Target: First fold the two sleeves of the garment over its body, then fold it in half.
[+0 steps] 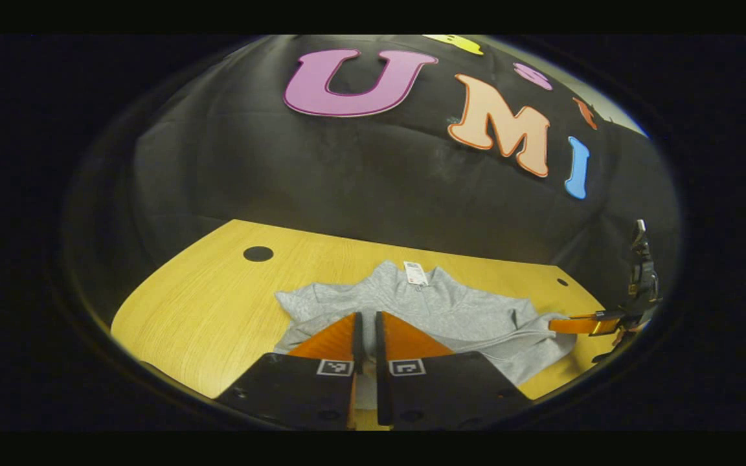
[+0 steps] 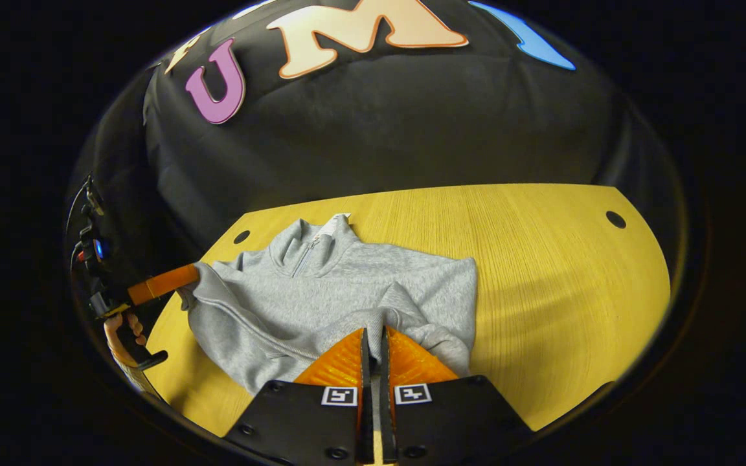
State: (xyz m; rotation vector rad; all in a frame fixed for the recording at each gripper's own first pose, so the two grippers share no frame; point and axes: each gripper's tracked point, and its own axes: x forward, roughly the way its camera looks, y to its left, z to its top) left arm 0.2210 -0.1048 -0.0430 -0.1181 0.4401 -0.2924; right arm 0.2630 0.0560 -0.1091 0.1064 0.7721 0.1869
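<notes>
We see the grey garment (image 2: 340,285) lying on the wooden desk (image 2: 554,259), its zip collar (image 2: 311,243) at the far side and its hem toward us. Both sleeves seem already laid over the body, so we judge the half-fold to be the step in hand.

The right gripper (image 2: 373,340) sits at the near hem. Its fingers are pressed nearly together, with grey cloth showing in the narrow gap, so they appear to be pinching the hem, though we cannot be sure. In the left gripper view, the left gripper (image 1: 365,323) stands the same way at the near edge of the garment (image 1: 451,310), its fingers close with a sliver of cloth between them.

The garment's long axis runs from the near hem to the far collar, straight ahead of both grippers. The fold therefore depends on carrying the hem away from us toward the collar, both hands about equally placed.
</notes>
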